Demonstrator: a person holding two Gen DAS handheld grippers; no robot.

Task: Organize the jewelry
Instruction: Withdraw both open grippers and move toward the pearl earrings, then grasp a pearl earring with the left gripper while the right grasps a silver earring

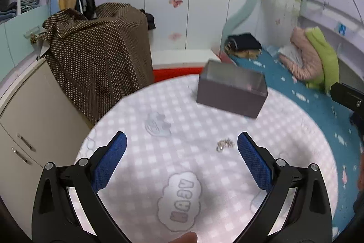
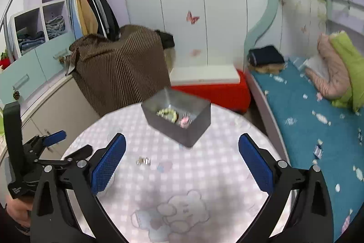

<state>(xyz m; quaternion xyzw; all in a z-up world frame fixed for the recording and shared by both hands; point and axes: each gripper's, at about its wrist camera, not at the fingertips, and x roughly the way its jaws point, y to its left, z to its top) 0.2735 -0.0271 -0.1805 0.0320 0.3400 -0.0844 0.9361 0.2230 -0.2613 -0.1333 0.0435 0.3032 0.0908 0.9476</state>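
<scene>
Nearest the cameras, both tools stand with jaws spread wide and nothing between the blue pads: the left gripper (image 1: 182, 147) and the right gripper (image 2: 182, 147) each hover above the round table (image 1: 295, 140) with its checked cloth. Just beyond the left gripper, near its right finger (image 1: 254, 163) but not touching it, lies a small silver jewelry piece (image 1: 224, 144), the last loose item visible on the cloth; the right wrist view shows it (image 2: 143, 161) ahead of that gripper, to the left. Expect it to be very light, hard, slippery and possibly linked, so it may slide or dangle; close the pads across the bunched middle, pressing lightly against the cloth. Farther back, well apart from the piece, stands the open grey box (image 2: 179, 120), already holding a beaded bracelet (image 2: 167, 114) and a pink item (image 2: 184, 121). Both grippers point forward and downward at the tabletop.
</scene>
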